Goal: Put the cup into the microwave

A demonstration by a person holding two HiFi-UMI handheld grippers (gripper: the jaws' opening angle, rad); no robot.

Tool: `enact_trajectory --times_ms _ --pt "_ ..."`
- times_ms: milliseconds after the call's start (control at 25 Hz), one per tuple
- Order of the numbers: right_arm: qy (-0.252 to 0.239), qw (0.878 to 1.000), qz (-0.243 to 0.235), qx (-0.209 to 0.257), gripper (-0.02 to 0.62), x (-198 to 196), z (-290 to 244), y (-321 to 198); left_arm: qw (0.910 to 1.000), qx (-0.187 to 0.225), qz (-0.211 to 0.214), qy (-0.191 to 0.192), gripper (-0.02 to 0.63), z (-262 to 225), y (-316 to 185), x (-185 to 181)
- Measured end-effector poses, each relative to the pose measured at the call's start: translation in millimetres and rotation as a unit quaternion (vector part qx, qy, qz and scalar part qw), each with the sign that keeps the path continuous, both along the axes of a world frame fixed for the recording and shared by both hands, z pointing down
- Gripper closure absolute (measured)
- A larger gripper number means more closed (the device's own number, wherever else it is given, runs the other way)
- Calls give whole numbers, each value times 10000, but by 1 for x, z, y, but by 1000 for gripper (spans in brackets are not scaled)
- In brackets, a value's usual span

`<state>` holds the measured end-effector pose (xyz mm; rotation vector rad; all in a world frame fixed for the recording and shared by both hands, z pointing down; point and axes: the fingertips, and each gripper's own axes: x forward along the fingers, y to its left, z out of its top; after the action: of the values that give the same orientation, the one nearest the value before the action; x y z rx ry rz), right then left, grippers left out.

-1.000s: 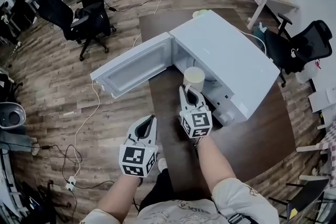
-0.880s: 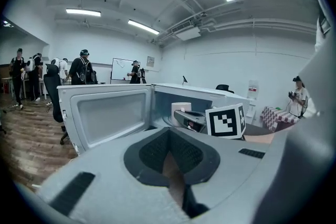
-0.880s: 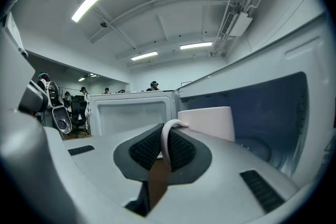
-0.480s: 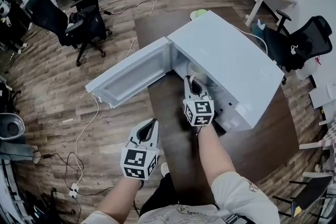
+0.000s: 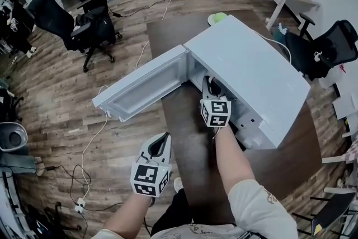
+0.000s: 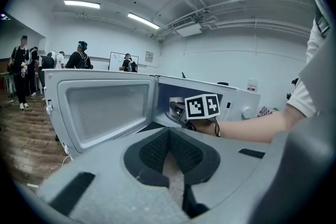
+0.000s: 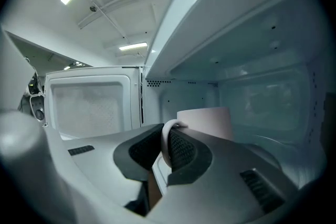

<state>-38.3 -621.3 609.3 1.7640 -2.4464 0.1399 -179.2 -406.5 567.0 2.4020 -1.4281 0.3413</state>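
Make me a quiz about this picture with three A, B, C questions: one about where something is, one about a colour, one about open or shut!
1. Where is the cup? A. on the floor B. inside the microwave C. on a chair
2. What colour is the microwave? A. red B. black C. white
3. The microwave's door is: A. open B. shut C. missing
Answers: 1 B, the right gripper holds it in there; 2 C, its top is white; 3 A, it stands swung wide.

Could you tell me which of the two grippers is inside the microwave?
The right gripper, gripping the cup by its handle inside the microwave; the left gripper is outside, shut and empty.
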Motion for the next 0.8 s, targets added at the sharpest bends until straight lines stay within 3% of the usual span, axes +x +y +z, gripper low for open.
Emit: enact_trajectory --times_ms 280,520,640,800 --pt "-22 9996 279 -19 566 8 8 -7 9999 -78 87 31 592 9 2 7" --pt "438 9985 295 -126 561 4 15 -2 9999 -89 132 63 592 6 5 10" --pt "635 9975 202 -229 489 2 18 3 9998 -107 135 73 592 6 7 12" --pt "741 9962 305 -329 471 6 21 10 9998 -113 126 88 592 7 11 15"
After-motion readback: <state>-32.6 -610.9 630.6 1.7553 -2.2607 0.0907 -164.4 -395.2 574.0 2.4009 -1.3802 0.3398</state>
